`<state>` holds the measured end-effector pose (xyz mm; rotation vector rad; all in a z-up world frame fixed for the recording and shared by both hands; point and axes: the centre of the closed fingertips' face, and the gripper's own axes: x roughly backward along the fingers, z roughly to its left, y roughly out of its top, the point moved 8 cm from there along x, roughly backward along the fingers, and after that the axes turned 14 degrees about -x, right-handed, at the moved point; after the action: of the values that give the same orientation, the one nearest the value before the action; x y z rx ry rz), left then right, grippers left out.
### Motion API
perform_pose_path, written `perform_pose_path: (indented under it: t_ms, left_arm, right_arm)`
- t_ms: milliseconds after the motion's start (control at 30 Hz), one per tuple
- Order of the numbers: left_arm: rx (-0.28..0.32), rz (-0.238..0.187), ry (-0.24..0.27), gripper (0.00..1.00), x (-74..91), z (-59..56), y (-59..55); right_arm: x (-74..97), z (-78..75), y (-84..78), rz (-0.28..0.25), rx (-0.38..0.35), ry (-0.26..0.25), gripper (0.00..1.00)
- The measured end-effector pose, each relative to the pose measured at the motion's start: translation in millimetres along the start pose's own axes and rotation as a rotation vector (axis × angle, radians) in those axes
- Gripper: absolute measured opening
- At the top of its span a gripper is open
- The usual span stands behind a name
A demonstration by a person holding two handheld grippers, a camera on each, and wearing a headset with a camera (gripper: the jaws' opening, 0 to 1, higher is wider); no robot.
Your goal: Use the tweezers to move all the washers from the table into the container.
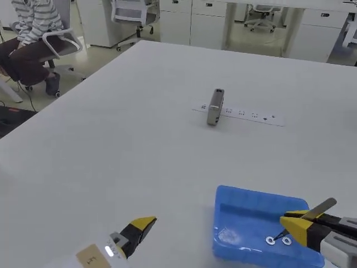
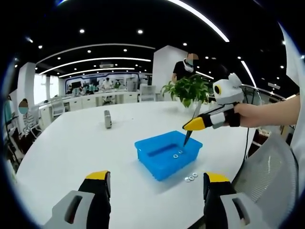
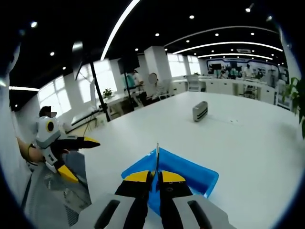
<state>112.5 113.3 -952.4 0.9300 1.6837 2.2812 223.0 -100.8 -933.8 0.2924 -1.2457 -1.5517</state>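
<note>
Right gripper: the right gripper (image 3: 156, 175) has its jaws closed on the tweezers (image 3: 157, 157), clamped partway along so the thin tips run out ahead.
Left gripper: the left gripper (image 2: 156, 176) hovers over the bench (image 1: 111, 139) with its jaws wide apart, holding nothing.
Container: the blue container (image 1: 240, 215) sits on the bench in front of the person, toward the right-hand side.
Washers already in: two washers (image 1: 270, 240) lie flat on the container floor, side by side, close to the tweezer tips.
Washers to go: a cluster of three loose washers (image 2: 190, 178) lies on the bench just beside the container's near corner, outside its wall.
Position against the jaws: the tweezer tips point down inside the container, so the loose washers are near but on the other side of the wall. They lie between the container and the left gripper.
Between the tips: too small to tell whether they carry a washer.
Handling: I reckon the washers are light, stiff, thin and slippery. Lying flush on a smooth top, they will likely skate or flip if nudged.
Where to take hold: best to pinch across one side of the ring, one tip through the hole and one outside the rim, taking one washer at a time from the cluster's edge.
Risk: too hard a squeeze may shoot a washer out of the tips.
</note>
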Motion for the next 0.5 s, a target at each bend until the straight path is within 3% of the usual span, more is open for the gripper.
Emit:
perform_pose_path:
  t_ms: [133,333,500]
  left_arm:
    - [-0.006,0.009,-0.003,0.81,-0.4,-0.5,-0.7]
    - [-0.008,0.014,0.011,0.81,0.1,1.0,-1.4]
    - [-0.01,0.019,0.015,0.81,0.2,1.2,-1.9]
  right_arm:
    - [8.7,11.2,-5.7,-0.009,-0.001,0.014,0.04]
    - [11.1,17.2,-22.4,0.044,0.037,0.01,0.04]
    - [8.7,19.8,-31.7,0.057,0.028,0.018,0.04]
